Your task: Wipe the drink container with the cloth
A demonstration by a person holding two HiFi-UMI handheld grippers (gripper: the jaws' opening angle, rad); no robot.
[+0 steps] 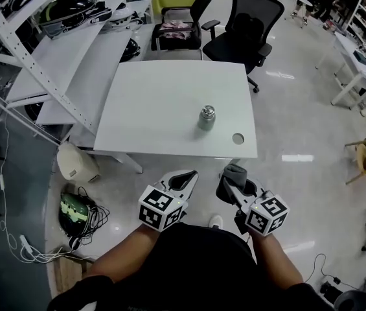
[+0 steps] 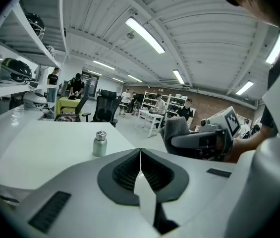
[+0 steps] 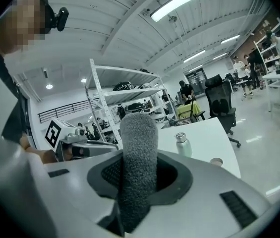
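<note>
Left tongs point(image 2: 140, 156) pressed together, nothing between them. Right tongs point(image 1: 236, 185) pinching the grey cloth point(image 3: 139, 152), which sticks up in a roll past the tips. Both are held low in front of the person, short of the near edge of the white counter point(image 1: 163, 102). Drink container point(image 1: 206, 118), a small metal bottle, stands upright on the counter toward the right near side, near the round hole point(image 1: 238, 138). Well apart from both tongs.
</note>
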